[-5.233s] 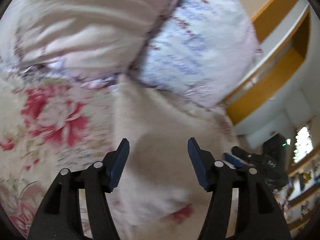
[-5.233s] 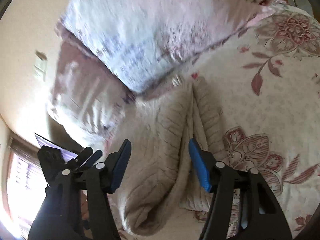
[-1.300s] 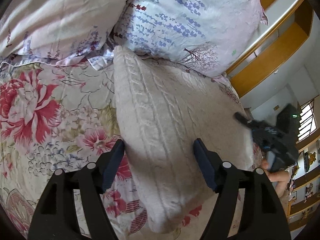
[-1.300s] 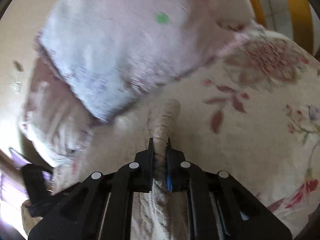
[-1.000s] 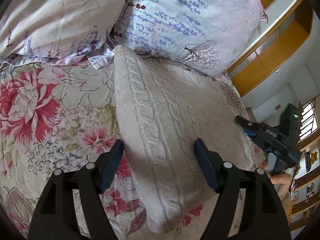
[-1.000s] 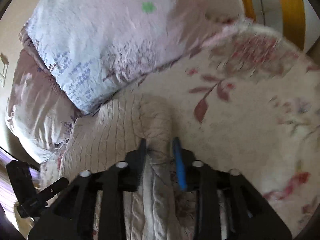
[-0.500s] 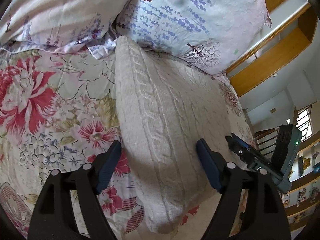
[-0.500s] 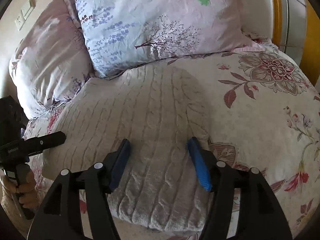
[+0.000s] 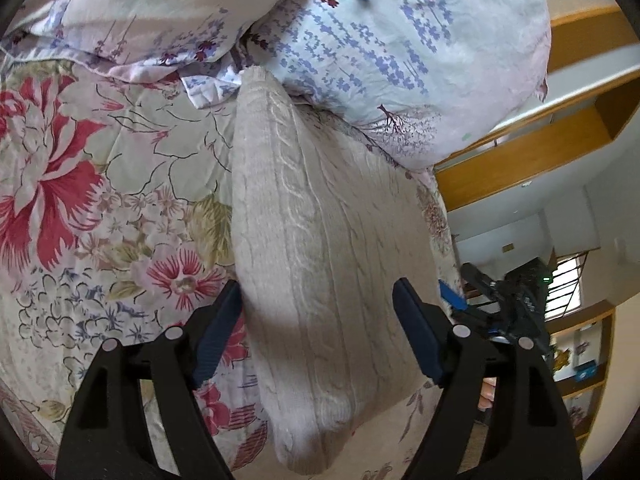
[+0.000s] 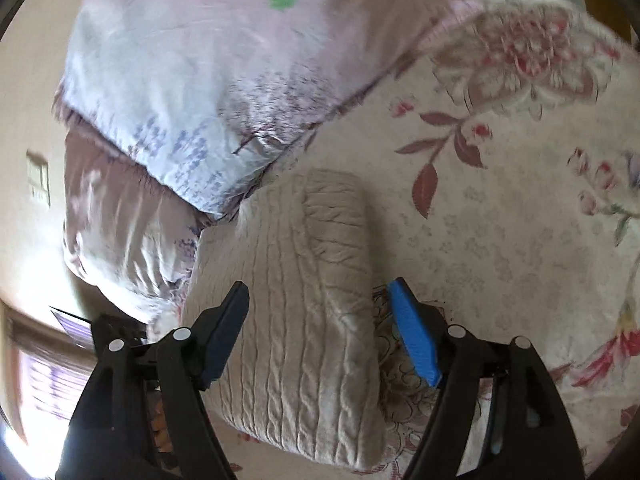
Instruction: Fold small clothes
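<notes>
The cream cable-knit garment (image 9: 320, 264) lies flat on the bed as a folded block, its far end against the lilac-print pillow (image 9: 400, 52); about a second ago the right gripper (image 10: 318, 332) was pinching a raised ridge of this knit, and its jaws have just been opening, so now they are spread with the right edge of the garment lying loose between them, the pads not pressing on it; I judge that this fold is laid down and released, and what remains is perhaps one more fold or a smoothing. The left gripper (image 9: 318, 328) is also spread, as it was before, and hangs over the near end of the garment without holding it.

Around the garment is the floral bedspread (image 9: 100, 208), with big red flowers on the left of the garment and paler ones on its right; beside the lilac-print pillow lies a second pillow (image 9: 132, 8), pinkish; past the pillows, to the right, a wooden frame (image 9: 520, 152) and white walls show, and a window with bars (image 9: 564, 284) is low on that side.
</notes>
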